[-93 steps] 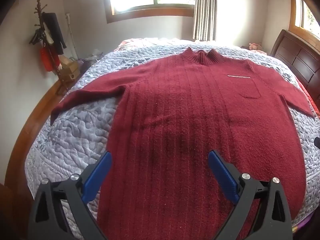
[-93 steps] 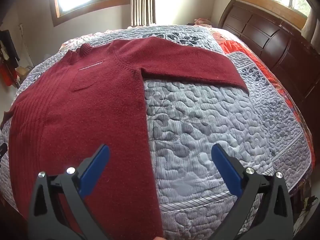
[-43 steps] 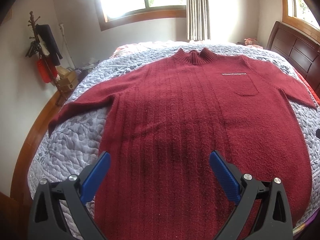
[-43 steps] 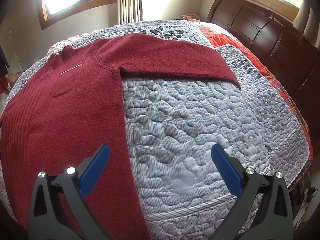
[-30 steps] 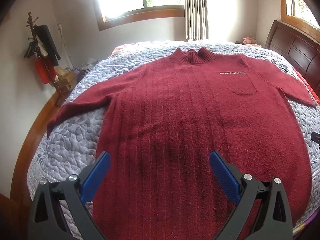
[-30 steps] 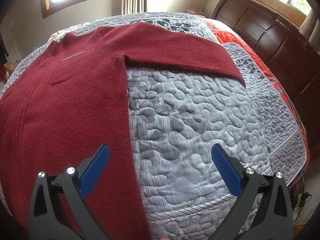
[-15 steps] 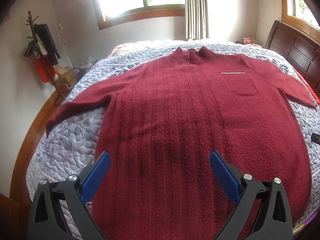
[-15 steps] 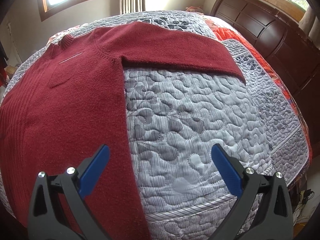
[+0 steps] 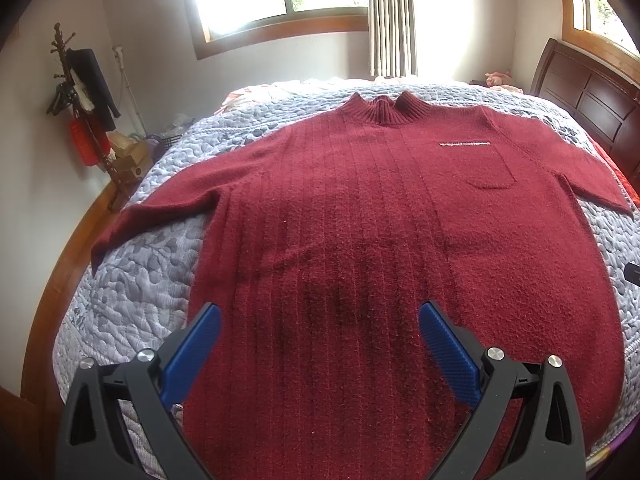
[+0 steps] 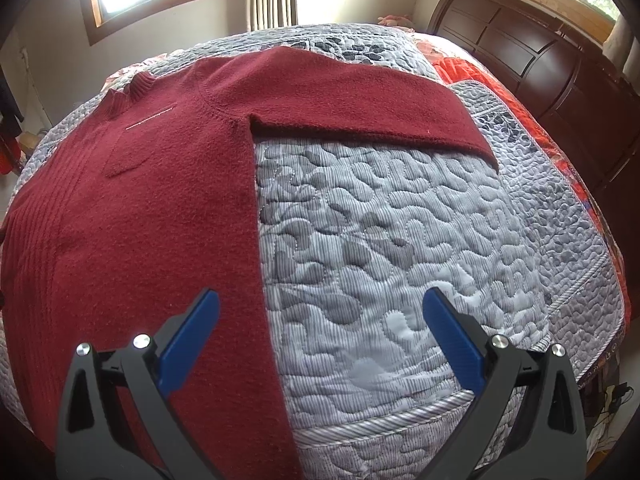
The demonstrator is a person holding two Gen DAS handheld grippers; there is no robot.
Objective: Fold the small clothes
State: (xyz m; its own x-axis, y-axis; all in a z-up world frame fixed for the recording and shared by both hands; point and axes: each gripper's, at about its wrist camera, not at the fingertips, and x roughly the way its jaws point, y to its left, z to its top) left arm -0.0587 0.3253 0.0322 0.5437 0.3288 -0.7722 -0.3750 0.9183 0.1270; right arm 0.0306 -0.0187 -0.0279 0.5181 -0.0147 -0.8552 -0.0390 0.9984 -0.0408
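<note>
Left wrist view: the red sweater [image 9: 360, 216] lies flat on the bed [image 9: 132, 292], its hem hidden behind the left tongs [image 9: 320, 320], spread empty; right tongs [image 10: 320, 300] likewise released beside its edge.

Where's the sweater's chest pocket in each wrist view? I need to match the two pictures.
Left wrist view: chest pocket sits upper right, on the sweater.
Right wrist view: the pocket sits upper left.
Shared landmark: the ribbed collar, at top centre in the left view and upper left in the right.
</note>
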